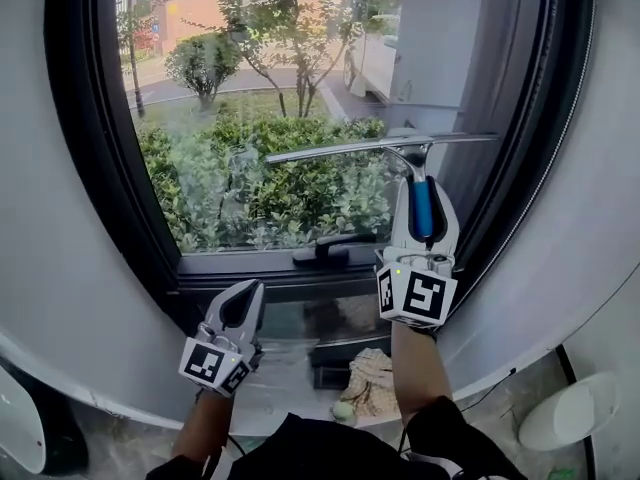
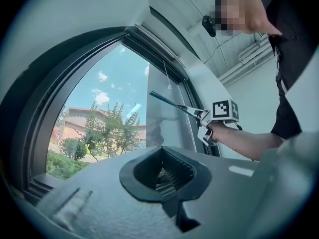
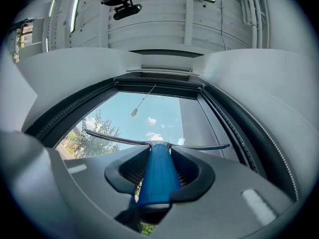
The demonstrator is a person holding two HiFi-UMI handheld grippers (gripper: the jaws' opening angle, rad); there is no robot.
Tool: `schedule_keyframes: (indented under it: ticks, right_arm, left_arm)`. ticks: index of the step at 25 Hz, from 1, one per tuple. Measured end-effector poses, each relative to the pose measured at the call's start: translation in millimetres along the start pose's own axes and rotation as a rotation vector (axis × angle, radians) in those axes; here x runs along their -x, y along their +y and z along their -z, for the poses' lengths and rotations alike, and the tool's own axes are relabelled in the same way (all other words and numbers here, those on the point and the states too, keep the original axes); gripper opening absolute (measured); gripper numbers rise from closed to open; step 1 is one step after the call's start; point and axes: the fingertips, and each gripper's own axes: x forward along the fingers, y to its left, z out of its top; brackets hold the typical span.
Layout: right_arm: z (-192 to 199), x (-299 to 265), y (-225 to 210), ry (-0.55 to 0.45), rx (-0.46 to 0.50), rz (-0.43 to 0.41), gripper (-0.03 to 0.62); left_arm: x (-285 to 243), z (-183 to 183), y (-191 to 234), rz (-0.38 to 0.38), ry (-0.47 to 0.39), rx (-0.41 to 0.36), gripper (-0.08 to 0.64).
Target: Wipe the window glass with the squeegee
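1. Squeegee (image 1: pixel 350 150) is up at the window glass (image 1: pixel 250 118). Its long blade lies nearly level across the right half of the pane, about midway up. The right end sits a touch higher and reaches toward the right side of the dark window frame (image 1: pixel 90 148).
2. My right gripper (image 1: pixel 425 190) has its fingers clamped on the blue grip, which runs straight along between them. The hold looks centred and firm.
3. My left gripper (image 1: pixel 243 293) hangs low, below the pane, with its fingers together and nothing between them.
4. I judge the step in hand to be a stroke down the glass. To do it well, I should press the rubber edge evenly along its whole length and hold the grip tilted off the pane. Then I draw down in one steady pull without letting the blade skew. I cannot tell whether the edge is in full contact right now.
5. Low down, the black window handle (image 1: pixel 325 248) stands out from the frame beneath the blade, so the stroke should end before it.
6. The tool itself is a slim silvery channel on a narrow metal neck that joins the blue grip. It looks light and stiff. The blade spans only part of the pane, so I expect overlapping passes.
7. A crumpled cloth (image 1: pixel 372 383) lies on the ledge below, handy for drying the edge.
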Motion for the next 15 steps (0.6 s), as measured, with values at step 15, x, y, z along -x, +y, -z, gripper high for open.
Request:
schedule_keyframes:
  ticks: [15]
  right_arm:
    - [-26.2,-80.3,-12.1,-0.13,-0.012,0.084,0.133]
  left_arm:
    - [2.5,7.2,25.2,-0.022,0.007,-0.003,0.002]
